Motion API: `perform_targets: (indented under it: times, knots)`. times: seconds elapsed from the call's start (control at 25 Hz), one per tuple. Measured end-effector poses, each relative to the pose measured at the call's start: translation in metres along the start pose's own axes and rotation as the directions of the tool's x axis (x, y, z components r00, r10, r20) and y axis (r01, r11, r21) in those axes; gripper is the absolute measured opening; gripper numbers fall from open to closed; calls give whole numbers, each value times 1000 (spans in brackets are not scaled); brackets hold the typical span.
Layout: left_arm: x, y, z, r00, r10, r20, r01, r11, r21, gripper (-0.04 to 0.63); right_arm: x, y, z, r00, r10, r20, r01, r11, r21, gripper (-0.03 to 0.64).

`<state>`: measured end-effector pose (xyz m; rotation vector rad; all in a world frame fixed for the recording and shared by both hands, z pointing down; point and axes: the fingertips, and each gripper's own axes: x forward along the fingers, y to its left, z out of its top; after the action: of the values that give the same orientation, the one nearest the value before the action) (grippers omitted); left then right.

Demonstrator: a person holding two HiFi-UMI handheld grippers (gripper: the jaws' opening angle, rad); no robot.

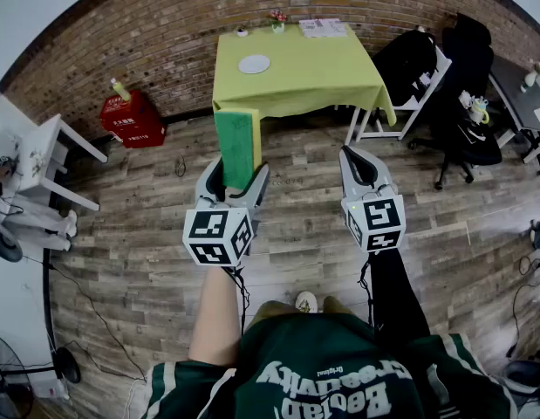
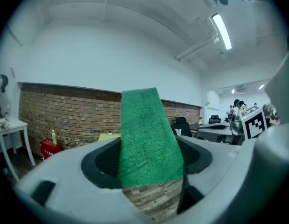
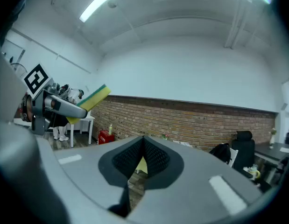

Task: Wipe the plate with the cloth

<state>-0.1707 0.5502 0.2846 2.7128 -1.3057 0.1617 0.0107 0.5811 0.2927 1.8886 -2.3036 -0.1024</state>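
A green cloth with a yellow edge (image 1: pixel 236 147) stands upright between the jaws of my left gripper (image 1: pixel 237 175), which is shut on it. In the left gripper view the cloth (image 2: pixel 149 139) fills the gap of the left gripper (image 2: pixel 151 164). A small white plate (image 1: pixel 254 64) lies on the yellow-green table (image 1: pixel 313 81) far ahead, well beyond both grippers. My right gripper (image 1: pixel 351 153) is held beside the left one, shut and with nothing in it; its pads (image 3: pixel 153 155) meet at the tip. In the right gripper view the cloth (image 3: pixel 95 97) shows at upper left.
A red crate (image 1: pixel 130 119) stands by the brick wall at the left. A white side table (image 1: pixel 51 142) is at the far left. White and black chairs with dark bags (image 1: pixel 418 68) stand right of the table. Cables and a fan (image 1: pixel 3 356) lie on the wooden floor.
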Motion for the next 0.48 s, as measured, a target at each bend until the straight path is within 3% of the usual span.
perform_targets:
  times: [0.48]
  knots:
    - [-2, -4, 10, 999, 29, 43, -31, 999, 40, 347, 5, -1, -3, 1000, 14, 6, -14, 999, 30, 12]
